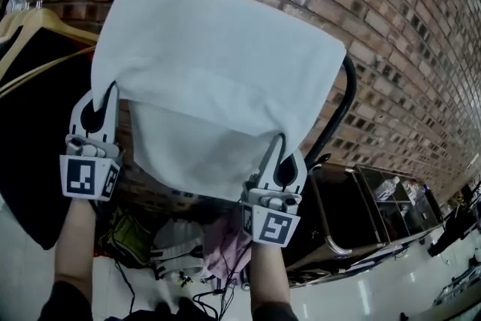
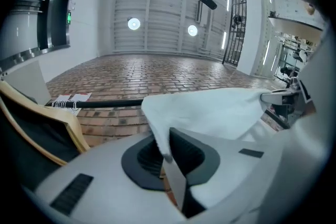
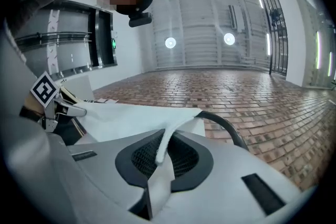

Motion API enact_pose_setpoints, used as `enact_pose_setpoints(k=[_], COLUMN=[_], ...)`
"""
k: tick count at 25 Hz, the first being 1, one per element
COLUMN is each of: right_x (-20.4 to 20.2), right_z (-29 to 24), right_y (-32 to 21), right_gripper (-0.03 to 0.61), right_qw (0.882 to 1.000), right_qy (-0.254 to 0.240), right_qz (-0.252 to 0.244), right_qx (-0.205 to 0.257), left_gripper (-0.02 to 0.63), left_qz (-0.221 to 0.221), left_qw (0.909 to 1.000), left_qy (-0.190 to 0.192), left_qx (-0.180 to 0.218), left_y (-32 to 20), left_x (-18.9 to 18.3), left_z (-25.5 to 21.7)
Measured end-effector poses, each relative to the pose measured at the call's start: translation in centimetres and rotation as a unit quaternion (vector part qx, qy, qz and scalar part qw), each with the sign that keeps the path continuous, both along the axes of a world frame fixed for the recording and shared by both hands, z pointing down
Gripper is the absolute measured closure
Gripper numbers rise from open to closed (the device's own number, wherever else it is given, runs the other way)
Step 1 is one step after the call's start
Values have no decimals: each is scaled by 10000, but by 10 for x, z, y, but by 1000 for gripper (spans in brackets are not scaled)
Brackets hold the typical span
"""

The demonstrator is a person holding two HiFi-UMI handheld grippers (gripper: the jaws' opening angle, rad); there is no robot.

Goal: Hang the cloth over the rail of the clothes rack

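Note:
A white cloth (image 1: 218, 64) lies draped over the black rail (image 1: 340, 105) of the clothes rack, one half hanging down toward me. My left gripper (image 1: 105, 95) is shut on the cloth's near left corner (image 2: 157, 134), pointing upward. My right gripper (image 1: 284, 155) is shut on the near right corner (image 3: 165, 147), also tilted up. In the left gripper view the rail (image 2: 100, 104) runs across just past the cloth. The rail's curved end (image 3: 226, 126) shows beyond the cloth in the right gripper view.
Wooden hangers (image 1: 37, 26) with a dark garment (image 1: 34, 139) hang on the rail at the left. A brick wall (image 1: 391, 19) stands behind the rack. Clothes lie heaped (image 1: 195, 252) on the floor below, and a black cart (image 1: 361, 214) stands at the right.

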State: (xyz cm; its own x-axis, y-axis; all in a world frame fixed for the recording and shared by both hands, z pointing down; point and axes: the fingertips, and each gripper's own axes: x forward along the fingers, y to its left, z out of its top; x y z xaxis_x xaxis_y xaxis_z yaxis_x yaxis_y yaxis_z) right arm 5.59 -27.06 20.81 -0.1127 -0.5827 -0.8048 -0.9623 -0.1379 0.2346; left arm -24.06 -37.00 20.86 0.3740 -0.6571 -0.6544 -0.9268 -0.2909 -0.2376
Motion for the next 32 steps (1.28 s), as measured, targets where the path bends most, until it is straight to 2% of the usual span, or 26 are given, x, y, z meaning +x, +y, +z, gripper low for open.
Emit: enact_pose_setpoints(k=[4,10,15,19,24,32], right_x=[5,21,13,13,28,23], right_z=[14,48,74,102,130,164], right_y=[-7,-18,-27,-39,-45,-57], right_gripper=[531,531,531,531,531,531], right_qw=[9998,9980,9977,9941,9916,9882], right_qy=[-149,-509,-285,-120,-282,-308], right_qz=[112,6,261,493,568,526], right_qx=[-65,-370,-551,-961,-1131,-1404], left_gripper=[574,572,571,571,571,571], left_qz=[56,175,183,173,187,213], left_qw=[9997,9990,9974,9962,9937,9897], left_qy=[230,241,293,206,76,97], left_qx=[-70,-346,-628,-829,-1106,-1413], left_y=[-5,-13,-24,-31,-39,-53], left_x=[6,13,16,20,24,24], left_z=[18,59,90,113,145,181])
